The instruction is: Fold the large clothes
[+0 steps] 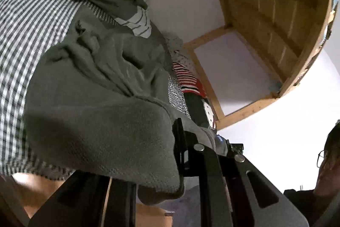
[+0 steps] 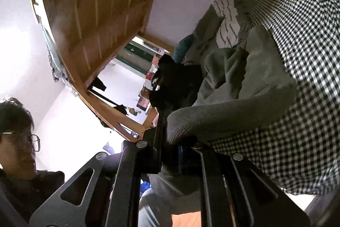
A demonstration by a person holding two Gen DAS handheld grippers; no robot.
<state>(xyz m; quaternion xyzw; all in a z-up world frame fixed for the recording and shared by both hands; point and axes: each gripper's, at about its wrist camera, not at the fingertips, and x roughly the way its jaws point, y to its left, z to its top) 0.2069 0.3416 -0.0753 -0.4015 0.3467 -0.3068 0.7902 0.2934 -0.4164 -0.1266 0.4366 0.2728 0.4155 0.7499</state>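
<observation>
Both hand-held grippers (image 1: 180,154) (image 2: 170,154) pinch grey garment (image 1: 95,99) | checked bedding (image 2: 308,56), wooden bunk (image 1: 265,3) behind

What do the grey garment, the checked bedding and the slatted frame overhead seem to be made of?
Grey garment: looks like a thick knit or fleece, matte, with a fine pebbled weave and soft folds. Checked bedding: thin woven cloth, probably cotton, with a crisp printed or woven gingham. Slatted frame: light wood, likely pine, with visible grain and a faint sheen.

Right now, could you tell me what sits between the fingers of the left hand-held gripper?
A thick fold of the grey garment is pinched between the fingers of the left hand-held gripper, seen in the left wrist view.
</observation>
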